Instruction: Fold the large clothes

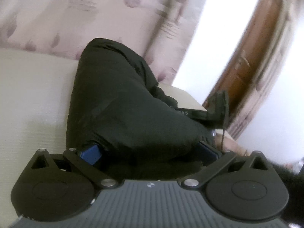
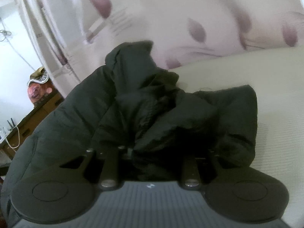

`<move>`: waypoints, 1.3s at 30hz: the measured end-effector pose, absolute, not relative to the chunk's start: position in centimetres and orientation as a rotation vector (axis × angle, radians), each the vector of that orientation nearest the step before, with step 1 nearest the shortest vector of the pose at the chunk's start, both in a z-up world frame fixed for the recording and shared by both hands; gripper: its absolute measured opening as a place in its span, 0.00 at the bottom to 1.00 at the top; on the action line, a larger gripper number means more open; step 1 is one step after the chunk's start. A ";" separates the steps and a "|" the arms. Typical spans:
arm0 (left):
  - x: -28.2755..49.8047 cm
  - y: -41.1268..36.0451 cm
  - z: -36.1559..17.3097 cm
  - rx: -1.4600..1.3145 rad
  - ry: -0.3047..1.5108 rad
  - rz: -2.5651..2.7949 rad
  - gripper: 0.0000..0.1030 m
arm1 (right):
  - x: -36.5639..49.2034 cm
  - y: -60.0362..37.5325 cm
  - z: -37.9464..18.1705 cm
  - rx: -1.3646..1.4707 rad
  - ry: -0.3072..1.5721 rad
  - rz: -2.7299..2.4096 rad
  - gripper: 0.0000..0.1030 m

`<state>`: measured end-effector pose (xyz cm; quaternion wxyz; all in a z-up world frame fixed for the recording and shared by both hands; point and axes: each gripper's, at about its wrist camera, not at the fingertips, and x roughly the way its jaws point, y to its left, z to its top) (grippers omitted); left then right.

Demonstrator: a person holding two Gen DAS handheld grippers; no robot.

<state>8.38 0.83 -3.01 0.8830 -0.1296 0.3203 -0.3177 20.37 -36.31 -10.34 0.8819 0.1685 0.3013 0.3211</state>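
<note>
Left wrist view looks across a cream bed (image 1: 28, 98) toward a floral-print bedspread (image 1: 47, 19), with a brown wooden door (image 1: 252, 57) blurred beyond. A bulky black padded jacket (image 1: 117, 104) lies heaped on the bed, the large garment due for folding. Its puffed body rises in a mound, likely because the thick filling resists lying flat.

Right wrist view shows the jacket (image 2: 133, 98) bunched into several ridges, one part draped off the bed's left edge toward a low wooden cabinet (image 2: 36, 110).

Each tool appears to take one side of the coat, probably so that a wide edge can be lifted evenly. The left gripper (image 1: 148, 152) sits with its blue pads (image 1: 91, 153) well apart and fabric bulging between them; whether they pinch it cannot be told. The right gripper (image 2: 150, 152) is buried in dark folds, its fingertips hidden, so its state cannot be told either. The right gripper's far end (image 1: 218, 108) also shows beside the jacket in the left view.
</note>
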 end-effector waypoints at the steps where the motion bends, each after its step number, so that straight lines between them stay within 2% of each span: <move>1: 8.4 1.5 -2.9 -0.275 0.689 -0.669 1.00 | 20.5 -36.3 -9.7 0.341 0.625 0.660 0.24; 4: 7.2 1.7 -2.5 -0.169 0.719 -0.703 1.00 | 20.0 -37.0 -7.6 0.283 0.596 0.646 0.23; 8: 4.4 2.1 -1.4 -0.097 0.633 -0.737 1.00 | 19.7 -39.7 -5.9 0.301 0.546 0.609 0.22; 11: 3.4 2.0 -0.1 -0.100 0.508 -0.740 1.00 | 20.5 -40.8 -7.1 0.357 0.576 0.583 0.22; 14: 4.8 0.8 1.2 -0.145 0.428 -0.777 1.00 | 20.8 -41.0 -8.6 0.423 0.587 0.586 0.22; 18: 7.8 -2.4 1.2 -0.223 0.414 -0.877 1.00 | 20.6 -41.6 -9.7 0.517 0.581 0.584 0.22; 22: 10.7 -5.6 -0.4 -0.283 0.455 -0.951 0.93 | 20.4 -41.8 -10.7 0.588 0.578 0.579 0.24; 23: 11.1 -6.3 -0.9 -0.273 0.471 -0.959 0.88 | 20.6 -41.9 -11.0 0.623 0.581 0.581 0.24; 26: 12.5 -8.4 -2.6 -0.218 0.555 -1.016 0.82 | 20.6 -41.6 -11.5 0.656 0.582 0.586 0.25; 28: 13.3 -9.4 -4.2 -0.145 0.630 -0.966 0.70 | 20.4 -41.3 -11.6 0.663 0.583 0.585 0.27; 30: 13.9 -8.7 -5.2 -0.179 0.673 -0.958 0.68 | 20.4 -41.4 -11.5 0.669 0.585 0.582 0.27; 32: 14.7 -8.0 -6.2 -0.210 0.737 -0.943 0.49 | 20.2 -41.7 -10.9 0.662 0.591 0.559 0.30; 34: 15.9 -7.3 -7.2 -0.272 0.795 -0.954 0.41 | 19.2 -42.4 -9.6 0.619 0.564 0.523 0.34; 35: 16.3 -7.0 -7.7 -0.296 0.814 -0.941 0.29 | 18.6 -42.6 -8.8 0.589 0.542 0.511 0.35; 37: 17.0 -7.1 -8.1 -0.311 0.838 -0.907 0.23 | 16.8 -42.2 -6.8 0.476 0.501 0.463 0.35; 39: 17.2 -7.4 -8.2 -0.313 0.835 -0.896 0.23 | 14.9 -41.3 -4.5 0.347 0.450 0.396 0.35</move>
